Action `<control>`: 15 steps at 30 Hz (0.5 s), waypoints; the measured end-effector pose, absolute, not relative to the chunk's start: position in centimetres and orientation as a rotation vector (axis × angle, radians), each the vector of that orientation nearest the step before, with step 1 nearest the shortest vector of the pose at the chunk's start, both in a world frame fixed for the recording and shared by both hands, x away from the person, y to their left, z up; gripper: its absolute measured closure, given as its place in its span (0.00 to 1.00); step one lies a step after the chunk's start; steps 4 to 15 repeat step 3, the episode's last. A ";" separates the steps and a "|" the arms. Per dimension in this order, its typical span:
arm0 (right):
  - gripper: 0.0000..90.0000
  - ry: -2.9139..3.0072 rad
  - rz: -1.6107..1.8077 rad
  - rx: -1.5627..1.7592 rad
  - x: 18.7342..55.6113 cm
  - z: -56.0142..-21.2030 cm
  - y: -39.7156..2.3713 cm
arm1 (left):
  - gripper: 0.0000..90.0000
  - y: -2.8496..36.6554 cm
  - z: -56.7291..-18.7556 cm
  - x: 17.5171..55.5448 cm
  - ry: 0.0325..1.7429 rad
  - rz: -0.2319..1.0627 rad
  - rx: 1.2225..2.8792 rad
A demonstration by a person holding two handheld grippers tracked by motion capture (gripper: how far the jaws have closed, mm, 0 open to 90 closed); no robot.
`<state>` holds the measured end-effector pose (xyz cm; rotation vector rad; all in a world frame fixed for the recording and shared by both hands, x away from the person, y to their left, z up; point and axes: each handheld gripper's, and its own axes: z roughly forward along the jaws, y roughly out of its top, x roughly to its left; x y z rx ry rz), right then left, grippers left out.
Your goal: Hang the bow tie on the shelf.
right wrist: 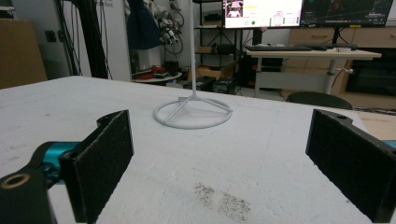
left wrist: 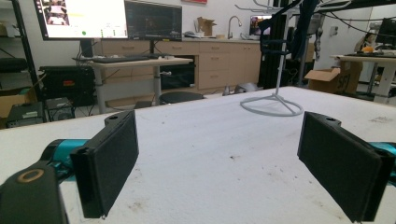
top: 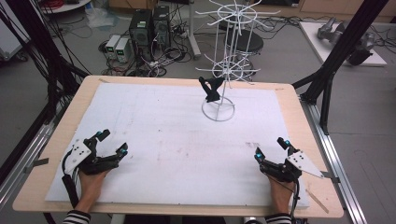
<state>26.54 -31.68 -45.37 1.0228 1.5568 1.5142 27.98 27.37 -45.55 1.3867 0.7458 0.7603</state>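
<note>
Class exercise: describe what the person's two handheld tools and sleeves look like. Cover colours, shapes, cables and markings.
Both the left tool and the right tool are black, with teal-blue fittings near the tips and flat rectangular black pads. Each carries a grey three-cornered plate and trails a black cable. The sleeves are black-and-white striped.

Left gripper (top: 112,143): held low near the person, jaws spread wide, nothing gripped. Right gripper (top: 272,148): held low opposite, well apart, jaws likewise spread, nothing gripped.
</note>
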 end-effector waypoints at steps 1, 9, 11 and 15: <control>0.07 1.557 1.514 1.023 26.5 -45.4 -31.7 | 0.14 27.4 -45.6 28.0 0.746 0.760 1.386; 0.07 1.556 1.515 1.020 26.6 -45.4 -31.7 | 0.14 27.4 -45.6 28.0 0.747 0.760 1.387; 0.07 1.556 1.515 1.020 26.6 -45.4 -31.7 | 0.14 27.4 -45.6 28.0 0.747 0.760 1.387; 0.07 1.556 1.515 1.020 26.6 -45.4 -31.7 | 0.14 27.4 -45.6 28.0 0.747 0.760 1.387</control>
